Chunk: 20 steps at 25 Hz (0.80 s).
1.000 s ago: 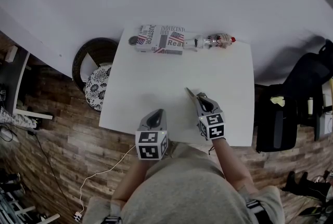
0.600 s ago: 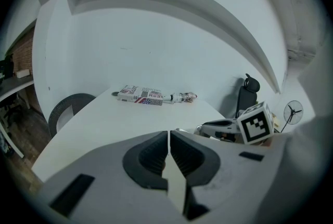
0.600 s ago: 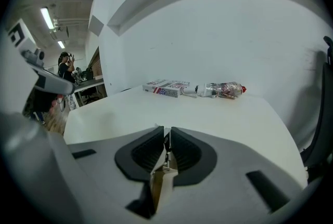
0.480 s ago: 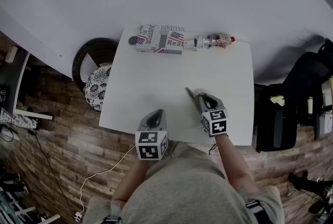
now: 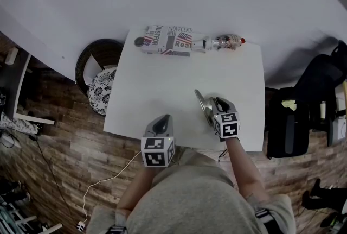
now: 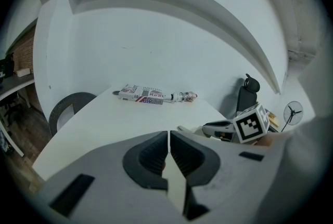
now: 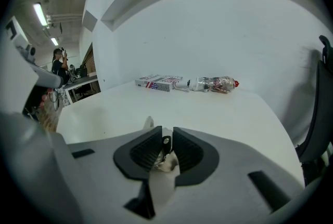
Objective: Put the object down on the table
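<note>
The right hand-held gripper (image 5: 212,105), at lower right, grasps a metal utensil (image 5: 201,101) over the table (image 5: 162,81). I judge it is not yet released. The left hand-held gripper (image 5: 162,120) is clenched and empty.

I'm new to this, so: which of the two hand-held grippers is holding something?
The right hand-held gripper: a metal utensil is pinched between its jaws. The left hand-held gripper is shut on nothing.

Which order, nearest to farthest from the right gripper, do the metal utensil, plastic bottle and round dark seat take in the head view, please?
1. The metal utensil, held in the jaws of the right gripper.
2. The plastic bottle, at the far edge of the table.
3. The round dark seat, beside the table's left edge.
</note>
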Motion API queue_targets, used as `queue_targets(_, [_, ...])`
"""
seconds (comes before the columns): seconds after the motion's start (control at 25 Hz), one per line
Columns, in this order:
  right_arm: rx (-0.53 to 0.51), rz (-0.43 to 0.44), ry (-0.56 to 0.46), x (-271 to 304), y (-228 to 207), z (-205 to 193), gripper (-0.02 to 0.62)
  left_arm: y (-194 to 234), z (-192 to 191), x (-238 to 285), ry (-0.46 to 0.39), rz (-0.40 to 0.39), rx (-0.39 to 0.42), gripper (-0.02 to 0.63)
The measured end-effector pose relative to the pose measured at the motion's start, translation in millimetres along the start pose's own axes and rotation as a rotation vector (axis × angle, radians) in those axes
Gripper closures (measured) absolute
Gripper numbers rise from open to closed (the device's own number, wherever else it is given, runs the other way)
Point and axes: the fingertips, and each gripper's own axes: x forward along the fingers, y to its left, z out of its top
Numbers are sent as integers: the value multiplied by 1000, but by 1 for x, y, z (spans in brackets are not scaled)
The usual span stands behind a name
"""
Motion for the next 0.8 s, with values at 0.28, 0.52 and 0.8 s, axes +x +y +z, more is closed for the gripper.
queue_targets(0.28, [4,-18,4,0,-1,-1,525,-2,-6,-6,3,-4,-5,591])
queue_targets(0.52, [3,-100,-24,-10,-3,12,517,-4,-13,-17,-1,-11,-9,591])
queue_targets(0.8, [44,-93,-116,-55,21,22,520,-9,-28,-44,-15,-23,3,591])
